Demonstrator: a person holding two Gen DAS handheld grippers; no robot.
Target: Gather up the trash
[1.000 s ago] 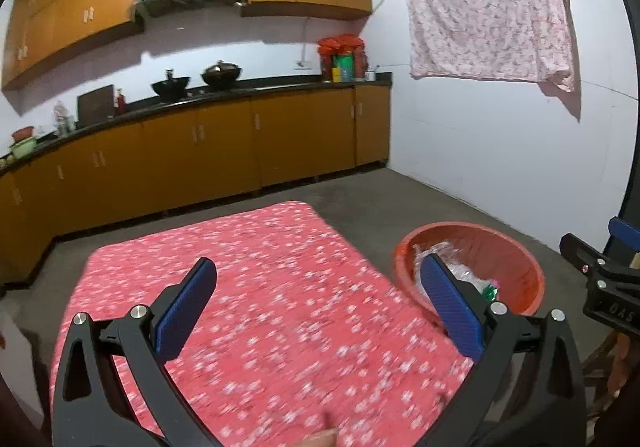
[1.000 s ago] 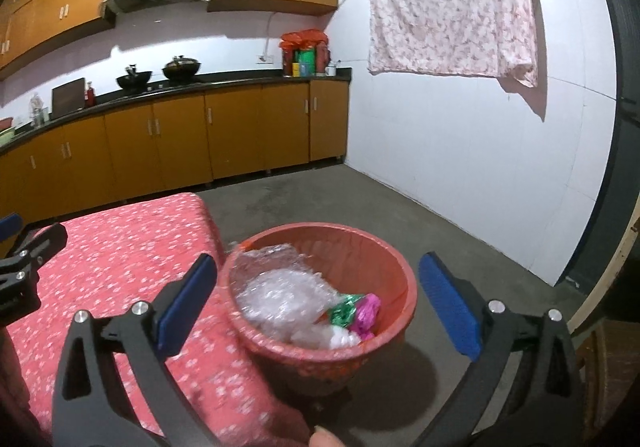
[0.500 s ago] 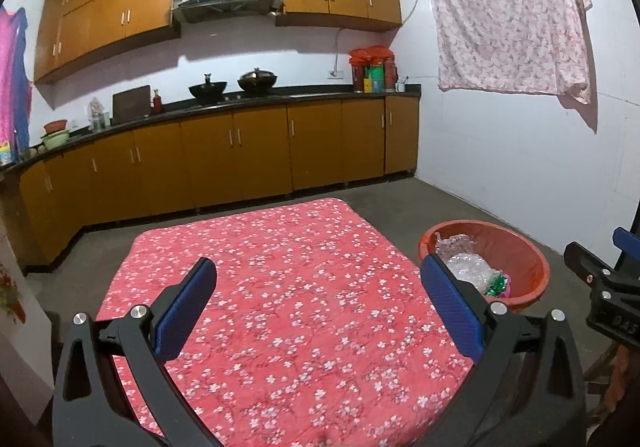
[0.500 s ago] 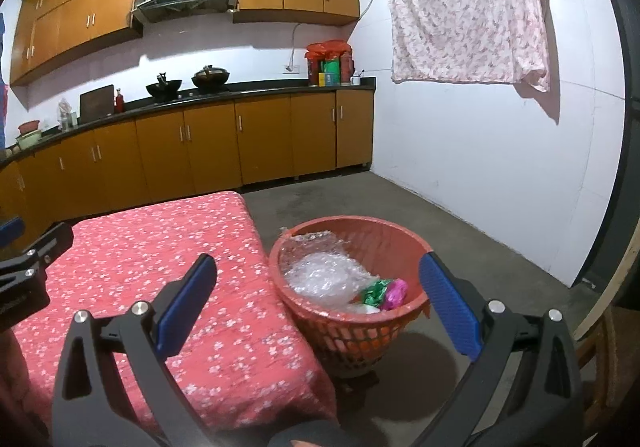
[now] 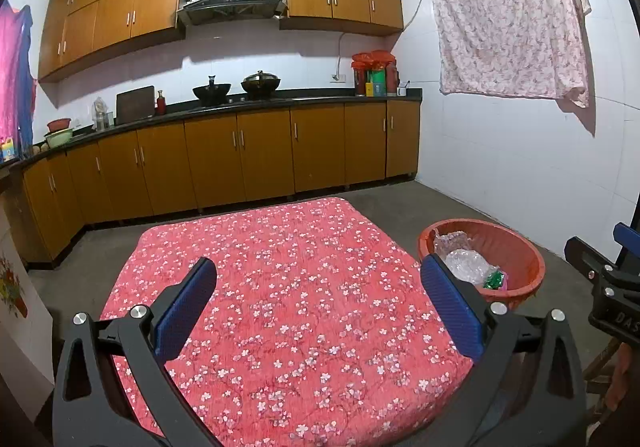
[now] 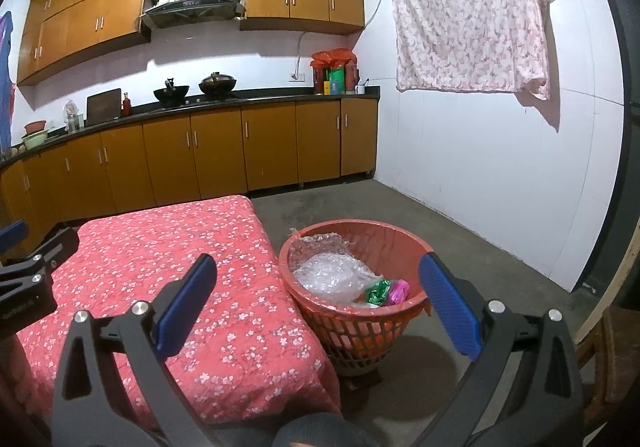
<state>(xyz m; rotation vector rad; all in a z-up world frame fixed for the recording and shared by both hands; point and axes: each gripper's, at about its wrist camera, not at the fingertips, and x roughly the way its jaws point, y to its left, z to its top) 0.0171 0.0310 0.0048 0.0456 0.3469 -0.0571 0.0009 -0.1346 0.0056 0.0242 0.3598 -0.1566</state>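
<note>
– Where is the trash?
– In the red basket (image 6: 356, 323), between the right gripper (image 6: 318, 301) fingers and just past the left gripper (image 5: 318, 301) right finger
– Any left?
– I see none on the pink flowery table (image 5: 280, 287). Looks done. Both grippers are wide and hold nothing

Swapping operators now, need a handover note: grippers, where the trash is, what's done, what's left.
Left gripper: open, empty, over the table.
Right gripper: open, empty, near the basket.
Basket stands on the floor at the table's right edge. It holds crumpled clear plastic and a green and pink wrapper.
Done: that trash is in the basket.
Left: no loose trash shows on the red flowered cloth; check areas out of view.
</note>
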